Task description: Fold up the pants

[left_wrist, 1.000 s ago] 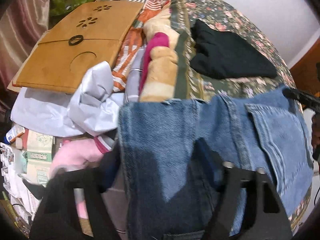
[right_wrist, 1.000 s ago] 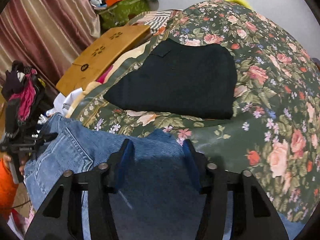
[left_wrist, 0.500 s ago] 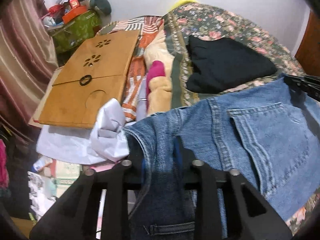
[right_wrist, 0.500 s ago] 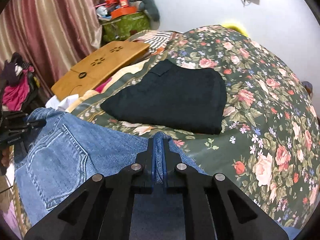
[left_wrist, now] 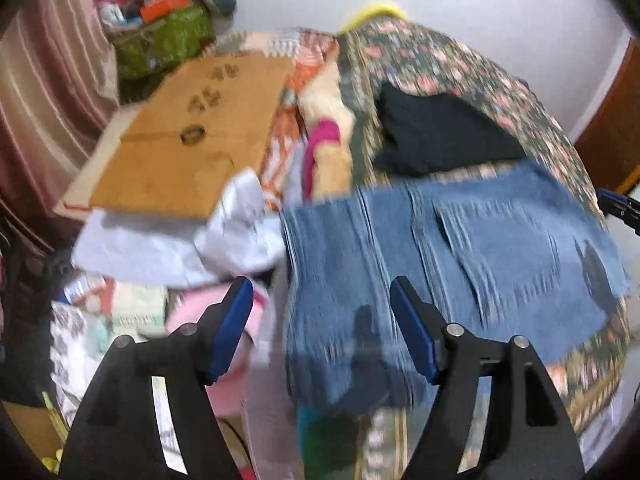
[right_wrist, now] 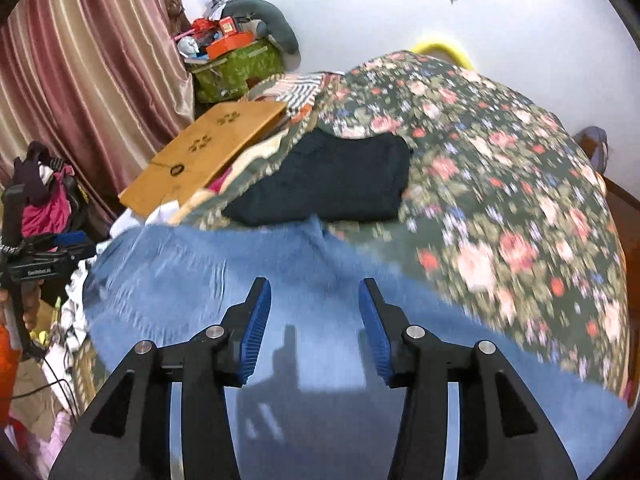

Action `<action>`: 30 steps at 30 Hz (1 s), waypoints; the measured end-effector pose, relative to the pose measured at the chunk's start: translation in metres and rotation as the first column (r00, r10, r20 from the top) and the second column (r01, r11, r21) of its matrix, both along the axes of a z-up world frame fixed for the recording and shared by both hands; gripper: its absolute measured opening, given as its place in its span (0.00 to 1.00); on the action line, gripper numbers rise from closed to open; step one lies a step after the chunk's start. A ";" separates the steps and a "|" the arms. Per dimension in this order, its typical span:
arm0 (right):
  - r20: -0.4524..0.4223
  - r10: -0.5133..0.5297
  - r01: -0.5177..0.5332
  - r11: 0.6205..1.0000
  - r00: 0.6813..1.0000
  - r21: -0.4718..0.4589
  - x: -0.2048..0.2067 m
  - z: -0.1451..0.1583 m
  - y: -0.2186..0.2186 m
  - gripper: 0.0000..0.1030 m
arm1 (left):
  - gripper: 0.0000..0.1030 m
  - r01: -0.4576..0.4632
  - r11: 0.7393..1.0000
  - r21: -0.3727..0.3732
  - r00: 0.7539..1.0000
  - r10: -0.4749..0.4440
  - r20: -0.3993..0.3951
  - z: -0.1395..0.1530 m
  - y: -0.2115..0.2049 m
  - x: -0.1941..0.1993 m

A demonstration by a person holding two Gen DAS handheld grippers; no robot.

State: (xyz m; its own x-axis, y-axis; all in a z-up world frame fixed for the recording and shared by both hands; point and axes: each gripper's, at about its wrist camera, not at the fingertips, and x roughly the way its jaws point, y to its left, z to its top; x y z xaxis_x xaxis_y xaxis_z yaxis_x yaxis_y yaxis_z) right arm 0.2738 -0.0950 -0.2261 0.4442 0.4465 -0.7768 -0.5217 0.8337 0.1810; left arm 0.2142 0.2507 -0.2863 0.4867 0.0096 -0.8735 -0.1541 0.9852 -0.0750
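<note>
Landmark for these notes: the jeans (right_wrist: 248, 276), lying flat on the floral bedspread (right_wrist: 520, 184).

Nearest, right wrist view: my right gripper (right_wrist: 314, 320) hangs directly above the denim, fingers apart and opening, blue pads (right_wrist: 256, 332) clear of the cloth. Nothing is between them; only the rig's shadow falls on the fabric below. The denim fills the whole lower frame and runs out under the camera to the right.

Left wrist view: my left gripper (left_wrist: 322, 328) is also spreading, pads wide, nothing pinched. It straddles the left edge of the jeans (left_wrist: 448, 256): the right finger is over denim, the left finger over the pink and white clutter (left_wrist: 224, 240) off the bed's side. The frame is blurred, so I cannot place the pockets or waistband with confidence.

The relation that matters: the long axis of the jeans runs side to side across both views, crosswise to both sets of fingers. The left gripper sits at one end of that axis, the right gripper further along and over the middle of the cloth. Judging by that, each hand is nearest to its own end, and a next fold would bring one end over the other along that axis.

Just beyond the jeans' far edge: a folded black garment (right_wrist: 332, 180), close to touching it. Beyond and left of that, a wooden lap tray (right_wrist: 200, 156). Left of the jeans in the right view, the other handheld rig is visible at the bed's edge.
</note>
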 end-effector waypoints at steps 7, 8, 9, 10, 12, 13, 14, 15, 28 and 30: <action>-0.148 -0.023 0.014 0.998 0.989 -0.065 -0.046 -0.052 -0.022 0.41 | 0.73 -0.022 0.997 0.072 0.996 0.028 -0.083 -0.051 -0.019 -0.028; -0.150 -0.026 0.016 0.997 0.988 -0.071 -0.054 -0.061 -0.027 0.41 | 0.76 -0.021 0.996 0.092 0.997 0.029 -0.078 -0.055 -0.020 -0.030; -0.109 -0.029 0.023 0.998 0.994 -0.055 -0.062 -0.061 -0.033 0.42 | 0.77 -0.023 0.995 0.096 0.997 0.029 -0.071 -0.058 -0.020 -0.031; -0.093 -0.043 0.038 0.998 0.995 -0.056 -0.070 -0.061 -0.039 0.42 | 0.78 -0.038 0.995 0.091 0.997 0.044 -0.065 -0.061 -0.019 -0.033; -0.103 -0.069 0.065 0.997 0.992 -0.046 -0.079 -0.059 -0.051 0.42 | 0.80 -0.044 0.994 0.105 0.997 0.050 -0.061 -0.062 -0.020 -0.035; -0.104 -0.076 0.072 0.997 0.992 -0.037 -0.081 -0.059 -0.055 0.42 | 0.80 -0.040 0.993 0.111 0.997 0.047 -0.061 -0.061 -0.019 -0.035; -0.108 -0.085 0.083 0.996 0.991 -0.025 -0.083 -0.059 -0.062 0.42 | 0.79 -0.040 0.993 0.114 0.997 0.047 -0.068 -0.060 -0.019 -0.034; -0.116 -0.094 0.092 0.996 0.989 -0.019 -0.085 -0.058 -0.070 0.42 | 0.78 -0.040 0.993 0.114 0.996 0.049 -0.075 -0.056 -0.020 -0.034; -0.076 -0.518 0.520 0.854 0.852 0.008 -0.121 -0.042 -0.264 0.44 | 0.79 0.108 0.987 0.115 0.989 -0.118 0.086 0.047 -0.120 0.002; -0.062 -0.601 0.602 0.798 0.797 0.014 -0.123 -0.040 -0.305 0.44 | 0.80 0.136 0.986 0.094 0.986 -0.144 0.086 0.049 -0.147 0.019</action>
